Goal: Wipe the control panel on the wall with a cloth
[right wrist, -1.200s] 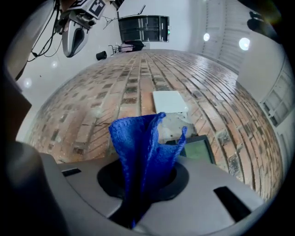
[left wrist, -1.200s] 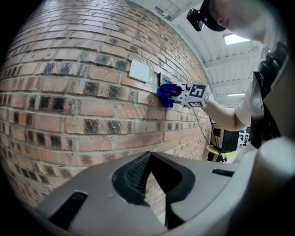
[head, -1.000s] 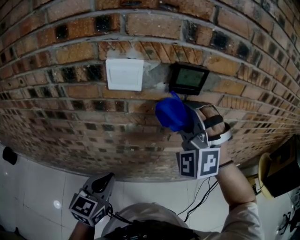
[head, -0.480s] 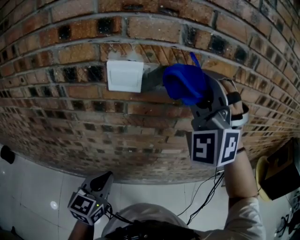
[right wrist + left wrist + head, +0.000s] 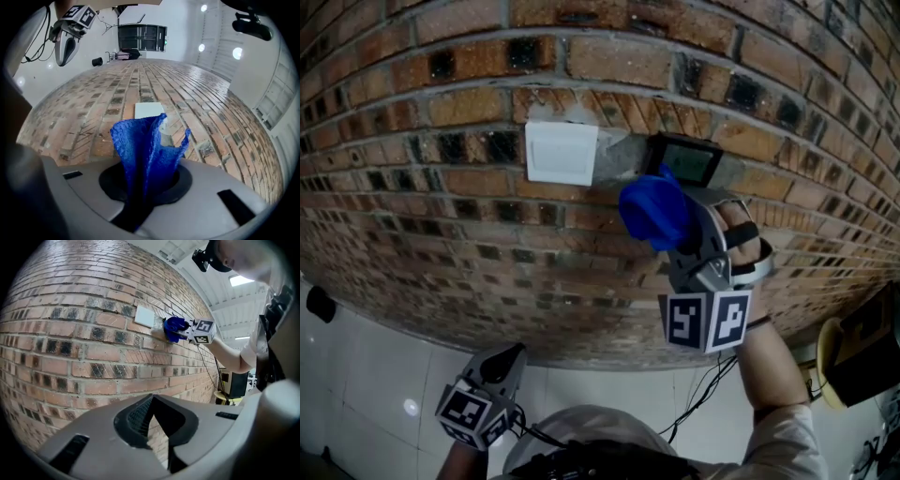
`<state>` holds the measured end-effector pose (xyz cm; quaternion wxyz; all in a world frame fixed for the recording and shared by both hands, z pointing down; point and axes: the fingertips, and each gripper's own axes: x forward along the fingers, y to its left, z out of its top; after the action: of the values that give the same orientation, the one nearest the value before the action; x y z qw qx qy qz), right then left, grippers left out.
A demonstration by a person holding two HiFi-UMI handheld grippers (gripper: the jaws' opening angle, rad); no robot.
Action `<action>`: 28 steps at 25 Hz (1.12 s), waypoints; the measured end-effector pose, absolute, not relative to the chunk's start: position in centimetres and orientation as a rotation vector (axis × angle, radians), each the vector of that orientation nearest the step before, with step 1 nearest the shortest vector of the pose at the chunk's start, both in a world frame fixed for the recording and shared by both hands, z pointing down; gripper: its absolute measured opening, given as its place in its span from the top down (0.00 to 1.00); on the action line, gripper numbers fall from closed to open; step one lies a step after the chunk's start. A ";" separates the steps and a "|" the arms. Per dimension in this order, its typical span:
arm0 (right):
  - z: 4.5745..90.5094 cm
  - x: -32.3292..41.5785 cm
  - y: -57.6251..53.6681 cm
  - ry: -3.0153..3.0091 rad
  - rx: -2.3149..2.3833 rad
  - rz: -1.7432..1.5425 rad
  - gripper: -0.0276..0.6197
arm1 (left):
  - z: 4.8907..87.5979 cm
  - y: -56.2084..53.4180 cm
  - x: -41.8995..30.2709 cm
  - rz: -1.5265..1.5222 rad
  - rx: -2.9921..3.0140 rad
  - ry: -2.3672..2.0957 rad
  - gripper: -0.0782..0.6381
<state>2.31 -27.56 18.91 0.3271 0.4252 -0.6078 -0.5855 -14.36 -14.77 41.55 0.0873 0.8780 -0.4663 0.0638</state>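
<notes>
Currently the right gripper (image 5: 682,246) is raised to the brick wall (image 5: 441,216), its jaws clamped on a bunched blue cloth (image 5: 652,211) that stands out beyond the jaw tips. From the head view, the cloth lies over the lower left corner of the dark control panel (image 5: 689,159); the panel's screen above and to the right of it is uncovered. A white switch plate (image 5: 562,153) is mounted on the wall just left of the panel, apart from the cloth. The right gripper view shows the cloth (image 5: 145,150) rising from between the closed jaws, with the switch plate (image 5: 149,110) directly beyond it. From the left gripper view, the cloth (image 5: 174,328) rests against the brick surface. The left gripper (image 5: 508,361) hangs low, well apart from the wall fittings; its jaws are brought together at the tips with nothing between them. Tiled floor (image 5: 366,375) runs below the wall
</notes>
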 end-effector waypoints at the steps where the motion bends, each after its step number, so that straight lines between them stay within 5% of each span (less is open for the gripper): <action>1: 19.7 2.3 -27.7 -1.600 1.107 -1.521 0.82 | 41.5 -14.7 -14.4 0.194 2.615 -1.391 0.89; 9: 23.4 2.2 -29.2 -1.646 1.073 -1.440 0.82 | 41.3 -14.3 -14.2 0.205 2.625 -1.372 0.89; 22: 11.3 3.4 -26.2 -1.572 1.237 -1.618 0.82 | 41.5 -14.0 -13.7 0.204 2.641 -1.339 0.89; 28: 13.1 3.6 -27.4 -1.551 1.230 -1.587 0.82 | 41.9 -13.8 -13.9 0.203 2.632 -1.354 0.89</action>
<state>3.62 -27.36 13.15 0.2979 0.4627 -0.5837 -0.5971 -13.92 -13.76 41.90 0.0875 0.8838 -0.4546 0.0682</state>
